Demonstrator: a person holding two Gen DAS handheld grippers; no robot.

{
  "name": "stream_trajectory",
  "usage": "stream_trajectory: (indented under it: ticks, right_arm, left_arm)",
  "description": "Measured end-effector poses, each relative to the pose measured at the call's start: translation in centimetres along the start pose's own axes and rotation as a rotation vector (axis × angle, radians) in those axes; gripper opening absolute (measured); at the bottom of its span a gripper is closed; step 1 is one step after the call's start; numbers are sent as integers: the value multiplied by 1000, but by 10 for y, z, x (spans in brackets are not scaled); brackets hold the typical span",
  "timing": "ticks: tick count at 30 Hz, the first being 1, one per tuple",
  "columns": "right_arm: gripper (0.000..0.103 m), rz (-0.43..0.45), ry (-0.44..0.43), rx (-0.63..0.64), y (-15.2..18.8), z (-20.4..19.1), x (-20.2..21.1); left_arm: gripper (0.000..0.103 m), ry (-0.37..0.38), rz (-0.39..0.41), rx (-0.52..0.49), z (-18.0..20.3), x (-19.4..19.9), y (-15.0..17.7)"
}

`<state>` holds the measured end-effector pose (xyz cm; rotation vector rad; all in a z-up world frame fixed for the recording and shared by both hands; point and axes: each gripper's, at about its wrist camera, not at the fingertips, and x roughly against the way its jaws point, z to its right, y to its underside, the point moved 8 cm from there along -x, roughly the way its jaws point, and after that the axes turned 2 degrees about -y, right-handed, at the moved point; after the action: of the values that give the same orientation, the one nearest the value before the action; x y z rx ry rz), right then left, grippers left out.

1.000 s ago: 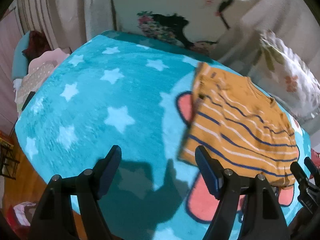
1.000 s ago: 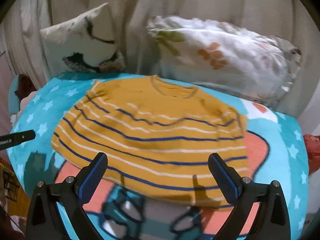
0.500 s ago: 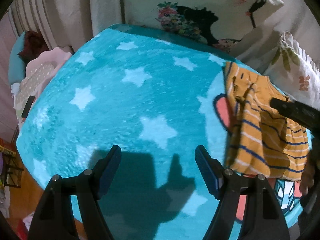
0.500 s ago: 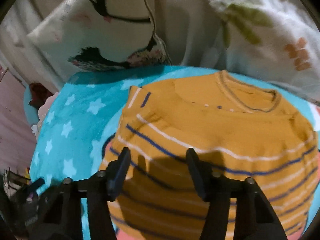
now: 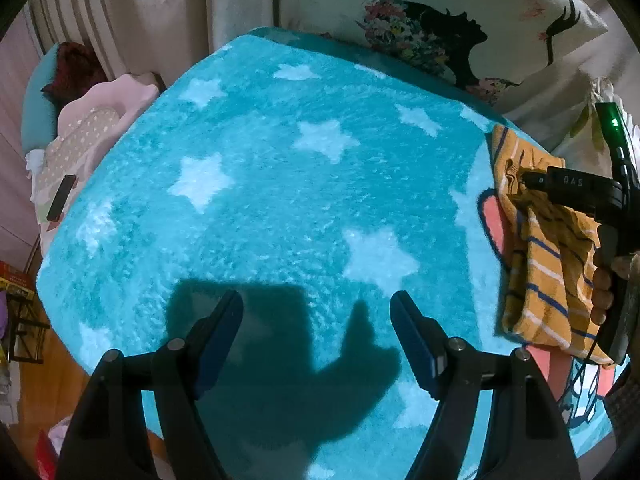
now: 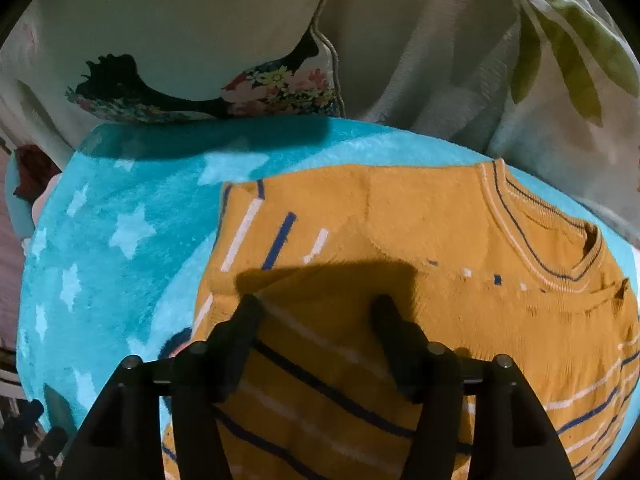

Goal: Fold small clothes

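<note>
Fingers (image 6: 384, 320) of the right gripper (image 6: 316, 312) stand apart and are opening, their tips low over the left shoulder of the mustard-yellow knitted jumper with navy and white stripes (image 6: 420, 240); the knit lies between them, but whether the pads press on it I cannot tell. That spot, beside the folded-in sleeve, looks chosen as a corner to carry across for a fold. From the left wrist view the right gripper (image 5: 532, 180) reaches onto the rumpled jumper (image 5: 548, 260), held by a hand (image 5: 604, 284). The left gripper (image 5: 316, 320) hangs with fingers apart over bare turquoise fleece blanket with pale stars (image 5: 280, 168), holding nothing, probably waiting to one side. The jumper lies on the blanket's right part, near the white printed pillow (image 6: 180, 40).
</note>
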<state>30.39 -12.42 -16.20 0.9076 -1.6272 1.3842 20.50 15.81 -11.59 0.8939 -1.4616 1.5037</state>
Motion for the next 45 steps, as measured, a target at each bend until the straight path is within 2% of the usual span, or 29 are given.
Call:
stream_trajectory:
  ticks: [1,3,4,7,12,16,29,34,45]
  right_arm:
    - [70,1,-1,8,0,-1,-1]
    - [89,-8,-31,26,2,-7,-3]
    - [90,-19,-36,53,3,-11,-4]
    - [90,15,4,116,3,-21,5]
    - [90,120,-57,46,10,-14,52]
    - [90,153,-55,38,30,-3,77]
    - [90,143,-5,92,107,5,96]
    - [90,153,23,125,116,1,99]
    - [90,153,26,79,128,12,103]
  left_arm:
    - [75,1,-3,-4,1,-1,-1]
    - [75,8,-9,-24,7,-4,-4]
    - [75,11,-9,-33,10,-4,-4]
    - [75,18,-5,-69,20,-5,-10]
    - [75,27,-14,-115,34,-12,-19]
    - [75,36,-27,-138,45,-19,-21]
    - [75,40,-40,-211,74,-28,-20]
    - [75,39,-40,-231,83,-29,-19]
    - [75,43,-41,-263,97,-29,-15]
